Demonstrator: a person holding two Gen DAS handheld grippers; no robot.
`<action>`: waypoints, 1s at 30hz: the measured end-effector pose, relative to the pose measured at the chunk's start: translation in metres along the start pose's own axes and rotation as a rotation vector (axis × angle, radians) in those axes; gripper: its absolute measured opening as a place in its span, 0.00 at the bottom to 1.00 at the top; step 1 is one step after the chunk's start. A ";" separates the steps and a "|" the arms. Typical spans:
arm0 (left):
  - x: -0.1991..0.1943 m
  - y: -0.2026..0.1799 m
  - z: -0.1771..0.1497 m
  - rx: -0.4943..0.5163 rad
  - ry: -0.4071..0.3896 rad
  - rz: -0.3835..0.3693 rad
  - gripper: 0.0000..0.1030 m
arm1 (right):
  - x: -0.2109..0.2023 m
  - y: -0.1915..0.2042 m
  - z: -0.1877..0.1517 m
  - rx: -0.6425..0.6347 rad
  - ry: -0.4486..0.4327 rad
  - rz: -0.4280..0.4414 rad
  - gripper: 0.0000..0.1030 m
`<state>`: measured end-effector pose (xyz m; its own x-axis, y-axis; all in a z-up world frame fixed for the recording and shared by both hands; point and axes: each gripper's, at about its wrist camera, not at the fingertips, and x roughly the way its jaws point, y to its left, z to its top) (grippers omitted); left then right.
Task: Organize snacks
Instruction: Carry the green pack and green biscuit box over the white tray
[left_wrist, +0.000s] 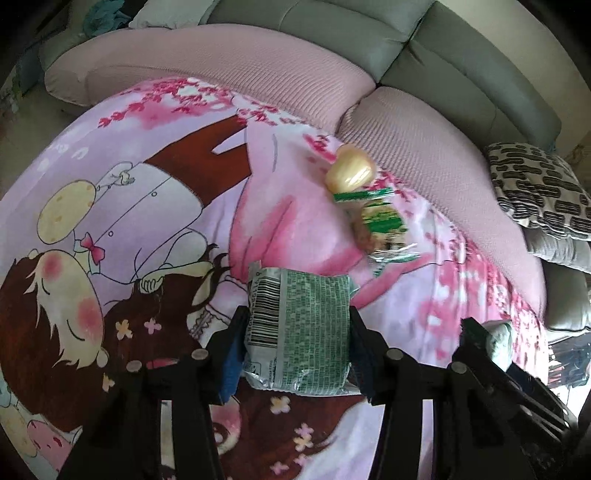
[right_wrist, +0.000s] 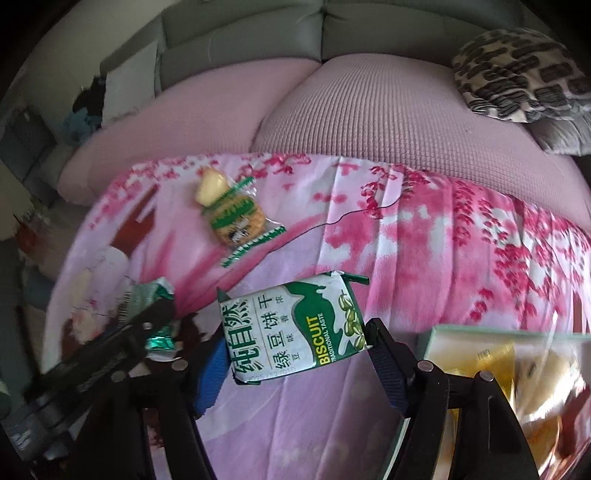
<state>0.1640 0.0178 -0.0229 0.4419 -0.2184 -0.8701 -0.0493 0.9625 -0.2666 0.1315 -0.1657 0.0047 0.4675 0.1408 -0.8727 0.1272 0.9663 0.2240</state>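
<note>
My left gripper (left_wrist: 295, 332) is shut on a green biscuit packet (left_wrist: 299, 328), barcode side up, above the pink cartoon blanket (left_wrist: 129, 221). My right gripper (right_wrist: 295, 343) is shut on a second green-and-white biscuit packet (right_wrist: 295, 328), printed side up. The left gripper and its packet show at the left of the right wrist view (right_wrist: 147, 295). The right gripper shows at the right edge of the left wrist view (left_wrist: 480, 336). A round cracker in a green-edged clear wrapper (right_wrist: 240, 218) and a yellow wrapped snack (right_wrist: 210, 184) lie on the blanket ahead; they also show in the left wrist view (left_wrist: 384, 221), (left_wrist: 351, 170).
A box with a pale green rim (right_wrist: 517, 336) holding yellow packets stands at the lower right of the right wrist view. Pink sofa cushions (right_wrist: 351, 110) rise behind the blanket. A black-and-white patterned pillow (right_wrist: 517, 74) lies at the far right.
</note>
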 end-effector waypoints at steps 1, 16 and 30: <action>-0.005 -0.003 -0.001 0.004 -0.004 -0.010 0.50 | -0.008 -0.001 -0.003 0.018 -0.008 0.011 0.71; -0.064 -0.052 -0.033 0.122 -0.055 -0.139 0.50 | -0.101 -0.042 -0.064 0.204 -0.191 -0.017 0.71; -0.049 -0.153 -0.096 0.449 0.032 -0.170 0.50 | -0.152 -0.185 -0.118 0.531 -0.262 -0.186 0.71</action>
<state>0.0637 -0.1343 0.0212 0.3820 -0.3770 -0.8437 0.4163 0.8853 -0.2071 -0.0658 -0.3403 0.0446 0.5866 -0.1421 -0.7973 0.6134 0.7208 0.3228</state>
